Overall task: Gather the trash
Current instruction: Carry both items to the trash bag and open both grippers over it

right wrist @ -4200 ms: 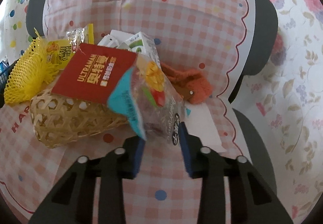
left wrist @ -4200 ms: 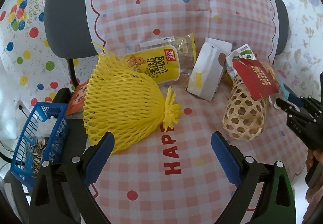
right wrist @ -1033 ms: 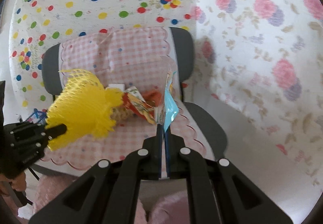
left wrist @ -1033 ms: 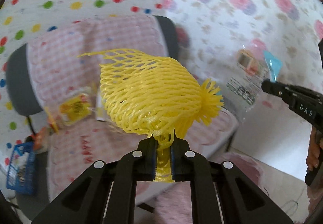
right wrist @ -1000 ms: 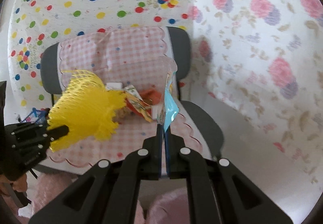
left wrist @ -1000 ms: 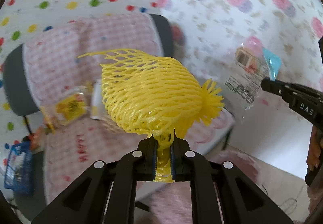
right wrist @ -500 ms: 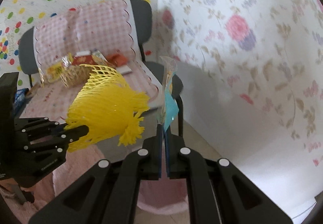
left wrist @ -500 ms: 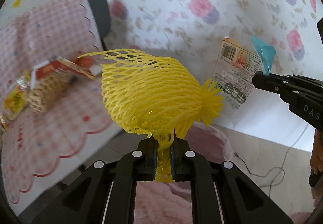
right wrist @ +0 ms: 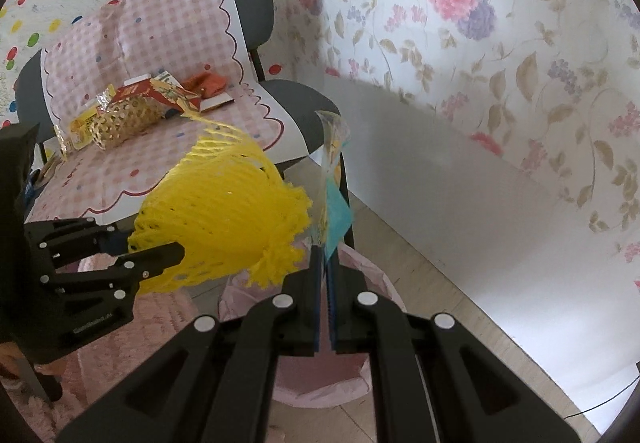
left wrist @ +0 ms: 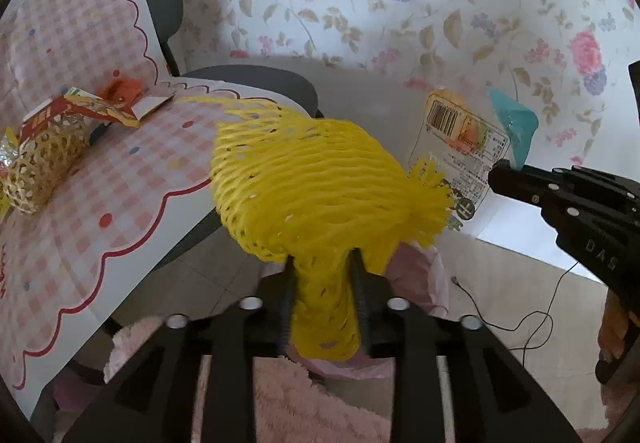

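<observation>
Left wrist view, from left to right. A woven bamboo basket (left wrist: 42,159) lies on its side on the pink checked cloth (left wrist: 120,203) covering a grey chair (left wrist: 256,77), with a red snack packet (left wrist: 76,109) resting on it. At centre, the left gripper (left wrist: 322,283) has its jaws opening; the narrow tail of a yellow foam fruit net (left wrist: 312,183) still sits between the two fingers, filling the gap, and the net's bulging body extends forward beyond the fingertips. Below the net, a pink-lined bin (left wrist: 416,275) stands on the floor, partly hidden. To the right, the right gripper (left wrist: 498,175) reaches in from the frame edge, clenched on the corner of a clear plastic wrapper (left wrist: 460,147) bearing a barcode and a teal patch; the wrapper hangs just beside the net's frayed end.

Right wrist view, from left to right. The left gripper (right wrist: 176,251) enters from the left with the net (right wrist: 224,219) at its fingertips. At centre, the right gripper (right wrist: 326,267) has its jaws closed on the wrapper (right wrist: 334,199), seen edge-on and standing upward from the tips. Both items hang above the bin (right wrist: 320,379), which stands beside a pink rug (right wrist: 132,331) near the floral wall (right wrist: 500,43).
</observation>
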Demonstrator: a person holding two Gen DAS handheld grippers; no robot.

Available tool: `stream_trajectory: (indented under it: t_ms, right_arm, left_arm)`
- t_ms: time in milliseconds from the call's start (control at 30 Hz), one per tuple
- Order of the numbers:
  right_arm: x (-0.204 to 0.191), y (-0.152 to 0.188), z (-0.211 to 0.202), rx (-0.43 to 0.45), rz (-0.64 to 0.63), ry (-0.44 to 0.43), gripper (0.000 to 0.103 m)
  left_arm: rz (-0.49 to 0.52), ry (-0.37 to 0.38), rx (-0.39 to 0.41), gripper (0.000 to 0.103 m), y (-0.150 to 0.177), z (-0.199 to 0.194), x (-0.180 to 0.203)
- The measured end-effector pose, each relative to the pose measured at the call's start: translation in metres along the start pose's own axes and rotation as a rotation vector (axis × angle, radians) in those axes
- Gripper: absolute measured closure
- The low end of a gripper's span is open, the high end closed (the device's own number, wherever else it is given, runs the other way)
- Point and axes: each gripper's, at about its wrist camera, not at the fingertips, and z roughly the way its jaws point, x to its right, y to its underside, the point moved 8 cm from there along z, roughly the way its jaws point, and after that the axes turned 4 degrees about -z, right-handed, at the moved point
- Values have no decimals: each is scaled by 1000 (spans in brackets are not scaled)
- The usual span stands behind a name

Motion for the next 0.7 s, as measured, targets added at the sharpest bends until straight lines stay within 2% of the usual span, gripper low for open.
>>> stream_trajectory:
  t_ms: [33, 133, 200, 267, 333, 500, 700]
  right_arm:
    - [1, -1, 3, -4, 0, -2, 100]
    - [5, 0, 12, -15, 1, -6, 98]
    - [6, 1, 17, -25, 6, -11, 92]
    - [7, 2, 23, -38, 5, -9, 73]
    - [7, 2, 26, -42, 3, -6, 72]
    - [8, 0, 26, -37, 3, -3, 72]
    - [13, -8, 14, -2, 18, 3, 72]
  left_arm:
    - [-3, 1, -4, 61, -1, 2, 0]
    - [-20, 13, -17, 61, -3, 8, -1]
    - [-31, 14, -21, 60, -3, 10, -3]
    - [-39, 15, -17, 58, -4, 9, -4]
    - [-53, 21, -7, 45, -5, 8, -7]
    - [-66, 31, -12, 44, -7, 9, -8]
    - [-87, 6, 32, 44, -13, -5, -19]
